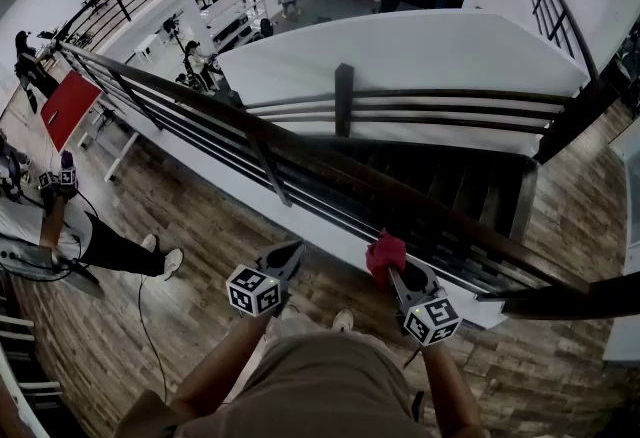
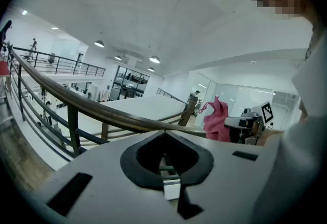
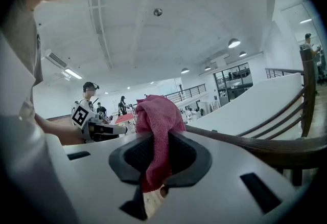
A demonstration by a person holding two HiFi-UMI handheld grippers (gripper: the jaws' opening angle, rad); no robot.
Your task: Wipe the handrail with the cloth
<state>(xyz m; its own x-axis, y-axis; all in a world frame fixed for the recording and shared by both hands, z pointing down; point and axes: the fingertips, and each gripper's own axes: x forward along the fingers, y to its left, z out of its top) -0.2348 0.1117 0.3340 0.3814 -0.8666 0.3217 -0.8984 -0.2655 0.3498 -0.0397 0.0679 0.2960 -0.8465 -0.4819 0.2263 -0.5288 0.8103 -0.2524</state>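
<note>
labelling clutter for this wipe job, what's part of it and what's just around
Job:
- cloth, held in right gripper
- handrail
- left gripper, shut, empty

Around:
- red table
- seated person
- stairs

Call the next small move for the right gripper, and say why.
Probably ease the right gripper forward and down until the cloth presses on top of the handrail. Its jaws are shut on the red cloth, which bunches out past the tips right at the rail, but contact isn't clear. The left gripper is shut and empty.
</note>
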